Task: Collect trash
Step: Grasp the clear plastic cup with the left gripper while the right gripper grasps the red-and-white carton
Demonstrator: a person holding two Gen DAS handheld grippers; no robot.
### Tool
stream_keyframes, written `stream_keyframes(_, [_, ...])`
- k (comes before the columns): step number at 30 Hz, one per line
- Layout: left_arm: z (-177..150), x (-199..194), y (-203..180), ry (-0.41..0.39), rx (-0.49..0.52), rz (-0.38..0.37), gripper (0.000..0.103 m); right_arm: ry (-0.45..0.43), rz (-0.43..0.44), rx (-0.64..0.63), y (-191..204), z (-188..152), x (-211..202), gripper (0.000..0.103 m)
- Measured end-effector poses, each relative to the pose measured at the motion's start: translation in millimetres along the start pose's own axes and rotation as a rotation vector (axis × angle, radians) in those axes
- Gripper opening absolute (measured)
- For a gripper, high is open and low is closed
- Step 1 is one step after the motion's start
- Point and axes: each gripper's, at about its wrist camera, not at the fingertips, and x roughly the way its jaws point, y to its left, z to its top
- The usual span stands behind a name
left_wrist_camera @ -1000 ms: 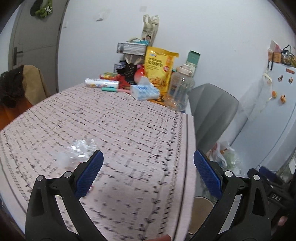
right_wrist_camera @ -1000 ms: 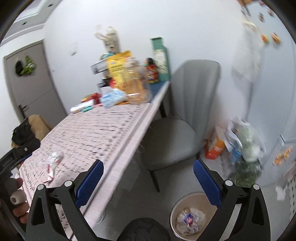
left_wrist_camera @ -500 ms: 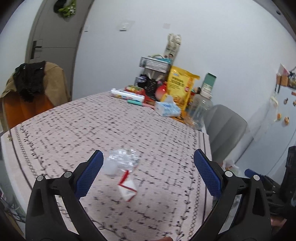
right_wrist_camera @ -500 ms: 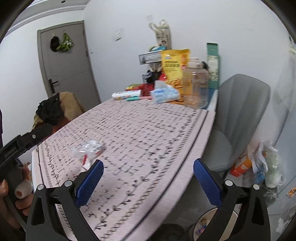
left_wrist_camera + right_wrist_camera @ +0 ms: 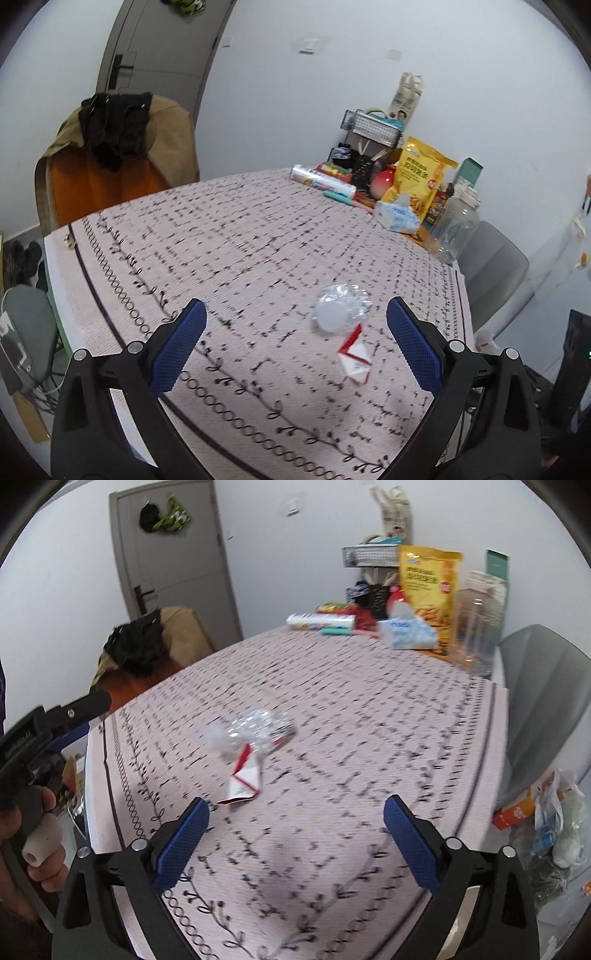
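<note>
White walls and a grey door back a counter (image 5: 258, 236) under a patterned pink cloth, with groceries stacked at its far end. Both the left hand-held gripper (image 5: 295, 343) and the right hand-held gripper (image 5: 295, 834) are spread wide and carry nothing. Just ahead of the left one, toward its right finger, lie a crumpled clear plastic wrapper (image 5: 341, 310) and a red-and-white carton scrap (image 5: 354, 360), touching. Both look featherlight, crushable and likely to skid; I would pinch the wrapper's bunched middle and the carton's folded edge.
</note>
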Motion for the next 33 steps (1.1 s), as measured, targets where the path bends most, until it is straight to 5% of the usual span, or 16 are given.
stream_keyframes(12, [-7,8,38,0.036,-0.056,0.031,0.097,0.144,0.027,-0.029,42,1,64,0.068])
stream_keyframes(22, [-11,15,40,0.054,-0.057,0.029,0.097,0.190,0.000,-0.010,43,-2,94,0.022])
stream_keyframes(31, [-12,30,23,0.083,-0.024,0.001,0.094,0.164,0.028,0.017,27,0,88,0.016])
stream_keyframes(33, [-12,36,19,0.098,-0.019,-0.015,0.089,0.153,0.033,0.023,23,1,84,0.008])
